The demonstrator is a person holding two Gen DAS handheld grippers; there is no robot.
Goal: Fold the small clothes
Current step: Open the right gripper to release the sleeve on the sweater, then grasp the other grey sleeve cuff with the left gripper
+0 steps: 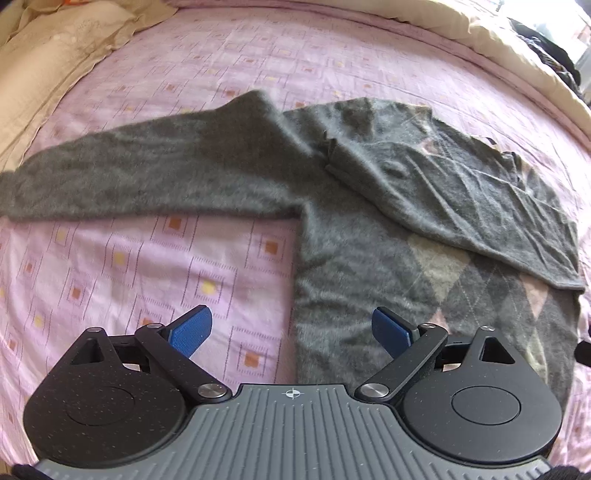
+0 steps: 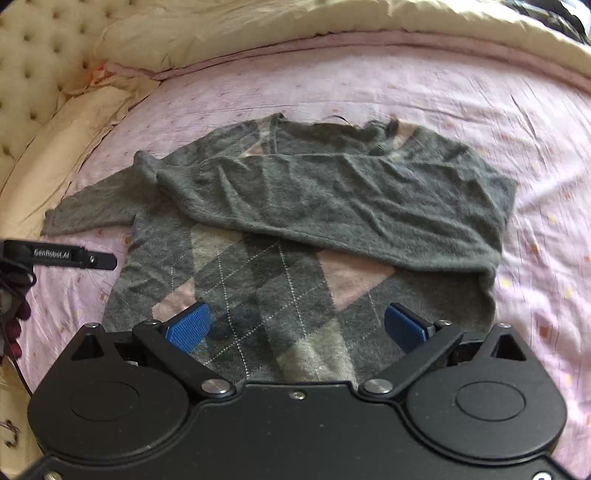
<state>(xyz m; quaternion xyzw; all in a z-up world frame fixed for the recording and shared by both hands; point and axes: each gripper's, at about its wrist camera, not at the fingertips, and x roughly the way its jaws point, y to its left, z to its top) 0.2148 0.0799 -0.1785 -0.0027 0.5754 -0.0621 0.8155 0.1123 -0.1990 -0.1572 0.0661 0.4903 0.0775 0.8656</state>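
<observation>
Both my grippers, left and right, hang released over the sweater on the bed. Its unfolded sleeve stretches toward 9 o'clock, probably nearer my left.

A charcoal-grey sweater carries an argyle front of pale pink, light grey and dark grey diamonds crossed by thin white dotted lines; its sleeves are plain grey. It lies on a lilac-pink bedsheet printed with outlined rectangles holding small orange and yellow squares. A cream quilt edges the sheet, beside a cream tufted headboard. The left gripper has blue textured pads on black arms and a ribbed grey base; the right gripper shows blue pads on an all-black body.
</observation>
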